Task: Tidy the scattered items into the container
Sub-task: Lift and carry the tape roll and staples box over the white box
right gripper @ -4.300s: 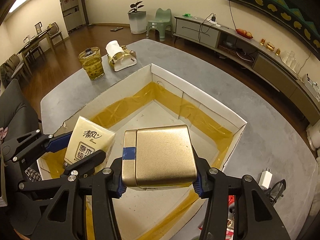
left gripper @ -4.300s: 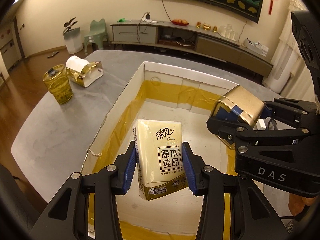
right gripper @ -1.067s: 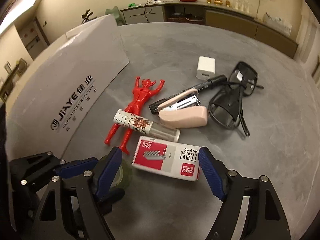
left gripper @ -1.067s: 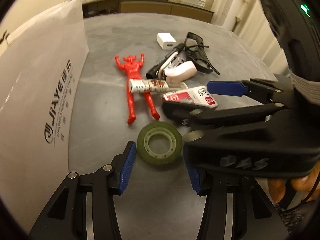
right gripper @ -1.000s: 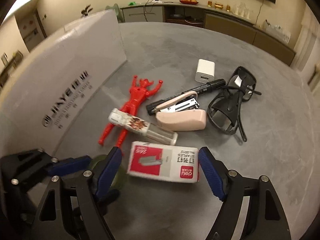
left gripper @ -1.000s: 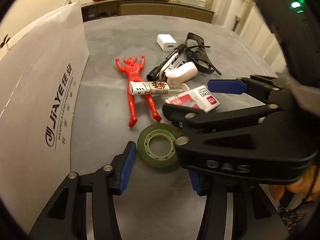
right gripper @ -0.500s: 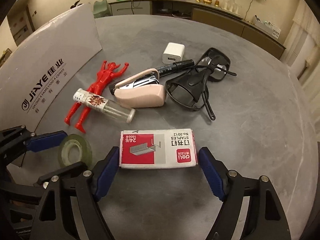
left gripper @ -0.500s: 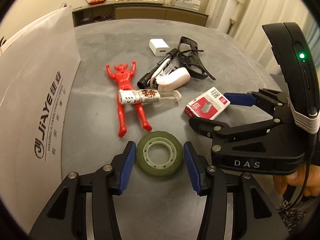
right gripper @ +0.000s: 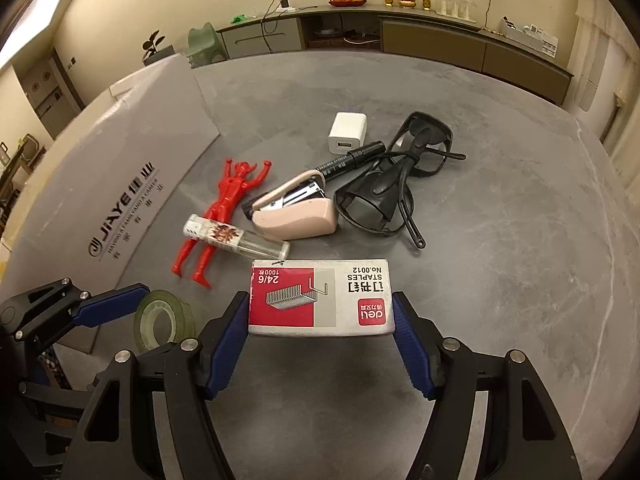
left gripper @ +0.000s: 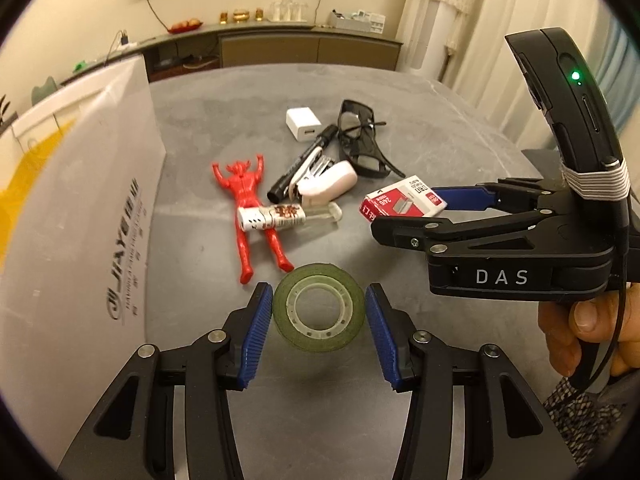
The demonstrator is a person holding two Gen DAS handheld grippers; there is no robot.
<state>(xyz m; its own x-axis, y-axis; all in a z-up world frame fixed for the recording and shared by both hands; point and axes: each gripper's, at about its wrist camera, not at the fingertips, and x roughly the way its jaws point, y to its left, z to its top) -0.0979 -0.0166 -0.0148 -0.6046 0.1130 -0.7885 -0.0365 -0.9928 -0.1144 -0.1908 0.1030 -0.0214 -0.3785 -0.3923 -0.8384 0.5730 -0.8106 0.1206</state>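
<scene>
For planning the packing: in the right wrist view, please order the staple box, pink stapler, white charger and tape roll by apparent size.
1. staple box, though nearest the camera
2. pink stapler
3. tape roll, partly hidden
4. white charger, farthest away

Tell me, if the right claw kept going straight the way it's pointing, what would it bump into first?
The right claw is already shut on the staples box. Straight ahead past the box, it would probably meet the clear little bottle first, then the pink stapler. Depth is hard to judge here.

Matt grey table (right gripper: pixel 500 220); glossy red plastic figure (right gripper: pixel 228 200)
</scene>
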